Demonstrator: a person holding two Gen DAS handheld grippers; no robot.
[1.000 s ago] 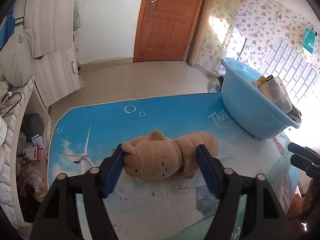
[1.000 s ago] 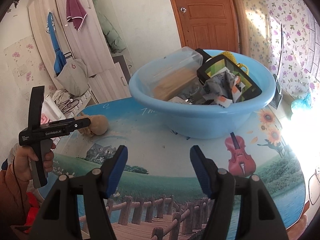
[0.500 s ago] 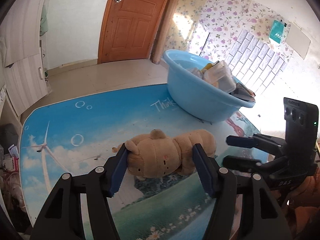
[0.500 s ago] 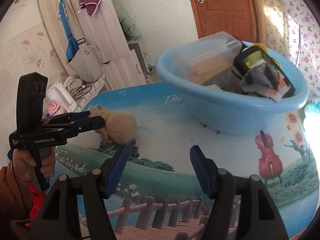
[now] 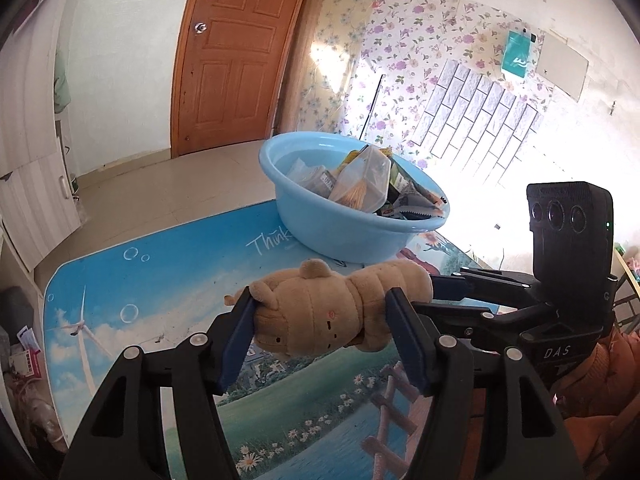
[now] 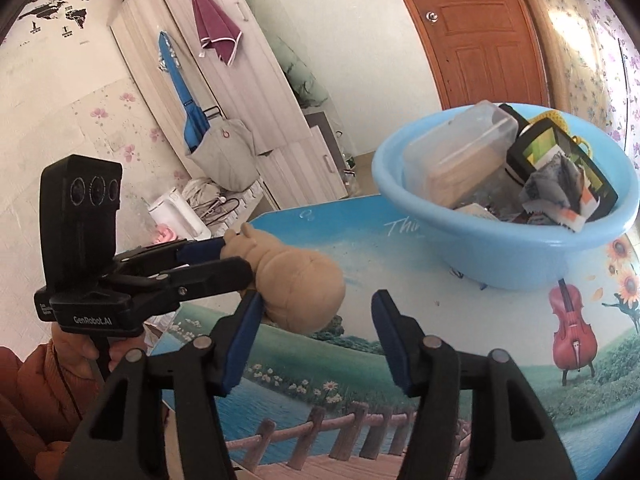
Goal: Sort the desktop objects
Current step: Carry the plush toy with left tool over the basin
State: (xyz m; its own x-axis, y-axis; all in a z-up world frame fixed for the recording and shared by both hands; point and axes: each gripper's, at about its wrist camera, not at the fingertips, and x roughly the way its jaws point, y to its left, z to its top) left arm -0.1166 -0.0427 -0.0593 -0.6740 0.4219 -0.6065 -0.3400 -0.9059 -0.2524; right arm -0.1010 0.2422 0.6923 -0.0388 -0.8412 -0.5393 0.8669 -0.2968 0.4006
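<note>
Left wrist view: left gripper (image 5: 320, 328) has its fingers clamped on a tan plush bear (image 5: 336, 312), one blue pad at the head end, the other across the body, bear lying sideways and lifted clear of the table (image 5: 160, 280). Right gripper (image 5: 452, 300) comes in from the right w/ its finger tips next to the bear's rear end. Right wrist view: right gripper (image 6: 316, 328) fingers apart and closing; its left pad sits just beside the bear's rump (image 6: 304, 292), contact unclear, right pad well clear of it. Blue basin (image 6: 520, 264) stands on the table's far side, packed w/ a clear plastic box (image 6: 460, 152) and packets. A hand (image 6: 92, 352) holds the left gripper's handle.
</note>
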